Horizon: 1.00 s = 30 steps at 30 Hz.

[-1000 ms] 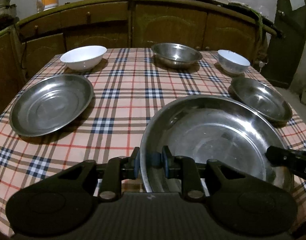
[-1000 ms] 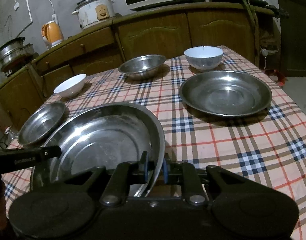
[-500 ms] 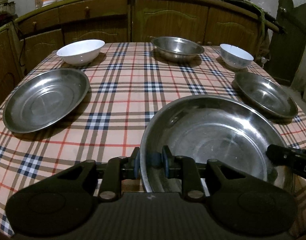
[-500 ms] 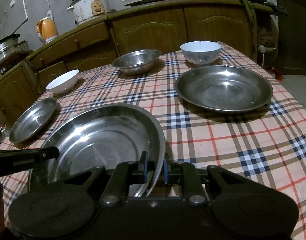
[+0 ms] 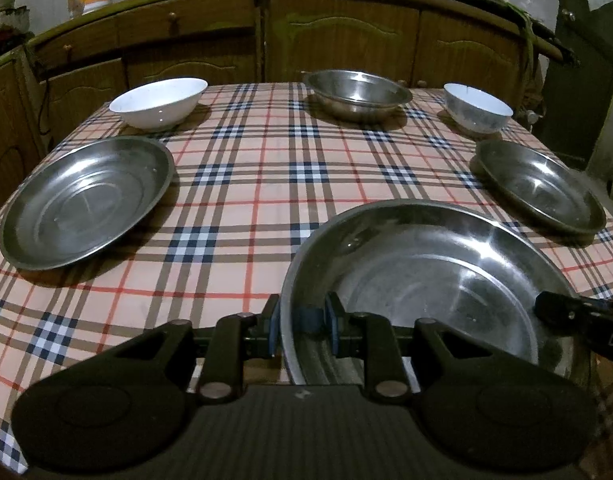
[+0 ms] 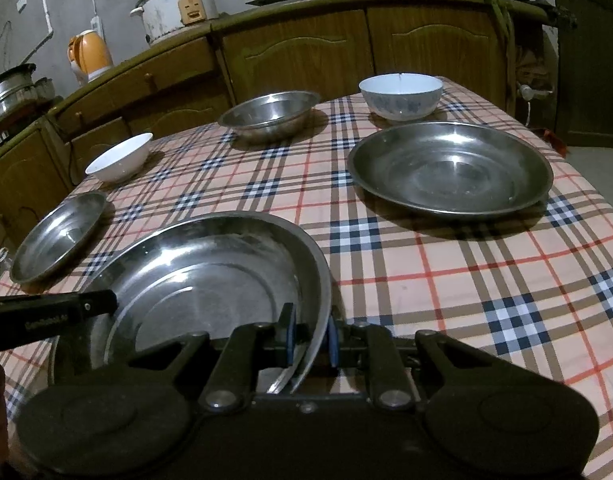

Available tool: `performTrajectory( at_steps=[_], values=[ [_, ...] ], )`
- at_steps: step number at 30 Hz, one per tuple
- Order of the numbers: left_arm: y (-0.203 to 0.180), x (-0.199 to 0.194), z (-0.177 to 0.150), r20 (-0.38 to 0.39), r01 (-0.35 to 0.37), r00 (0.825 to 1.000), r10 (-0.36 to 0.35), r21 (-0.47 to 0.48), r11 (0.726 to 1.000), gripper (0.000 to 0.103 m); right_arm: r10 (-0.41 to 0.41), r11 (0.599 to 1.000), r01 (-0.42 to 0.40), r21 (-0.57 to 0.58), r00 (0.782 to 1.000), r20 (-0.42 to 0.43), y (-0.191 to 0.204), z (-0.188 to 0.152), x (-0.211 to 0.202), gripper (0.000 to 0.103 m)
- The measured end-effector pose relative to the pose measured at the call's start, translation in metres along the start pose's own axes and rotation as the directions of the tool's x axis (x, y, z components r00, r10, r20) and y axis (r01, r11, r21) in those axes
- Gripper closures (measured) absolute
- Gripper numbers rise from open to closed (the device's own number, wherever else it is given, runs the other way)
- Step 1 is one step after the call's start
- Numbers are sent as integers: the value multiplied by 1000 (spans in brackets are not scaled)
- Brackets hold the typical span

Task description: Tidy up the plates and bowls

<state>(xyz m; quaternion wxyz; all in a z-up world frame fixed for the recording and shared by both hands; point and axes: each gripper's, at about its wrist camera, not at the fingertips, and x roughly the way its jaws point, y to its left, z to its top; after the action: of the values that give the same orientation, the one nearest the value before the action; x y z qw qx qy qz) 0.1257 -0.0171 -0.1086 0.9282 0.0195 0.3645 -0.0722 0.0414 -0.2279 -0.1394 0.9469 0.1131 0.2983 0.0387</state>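
Tablecloth (image 5: 266,184): beige plaid, navy, white, red lines. Plates (image 5: 86,204) silver. Bowl (image 5: 158,102) white. Kettle (image 6: 90,54) orange.

Your left gripper (image 5: 302,330) points forward and down, its two blue-padded fingers (image 5: 332,328) drawn close together and clamped on the near left rim of the large steel plate (image 5: 426,272), one pad outside the rim and one inside. Your right gripper (image 6: 311,340) points forward and down as well, its fingers (image 6: 289,338) pinching the plate's right rim between the pads. Each gripper's tip shows in the other's wrist view, reaching in from the side over the plate's edge.
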Motion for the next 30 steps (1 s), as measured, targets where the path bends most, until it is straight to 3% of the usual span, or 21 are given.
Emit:
performTrajectory(
  at_steps=[16, 24, 30],
  values=[
    [-4, 4, 0, -2, -5, 1000, 5, 2, 1000, 76, -17, 1000, 17, -18, 1000, -3, -1, 5, 11, 76],
    [-2, -3, 7, 17, -18, 1000, 18, -14, 1000, 68, -38, 999, 39, -13, 998, 49, -2, 12, -1, 55],
    [-1, -12, 16, 31, -20, 999, 21, -35, 999, 59, -32, 999, 32, 8, 996, 81, -5, 23, -16, 53]
  ],
)
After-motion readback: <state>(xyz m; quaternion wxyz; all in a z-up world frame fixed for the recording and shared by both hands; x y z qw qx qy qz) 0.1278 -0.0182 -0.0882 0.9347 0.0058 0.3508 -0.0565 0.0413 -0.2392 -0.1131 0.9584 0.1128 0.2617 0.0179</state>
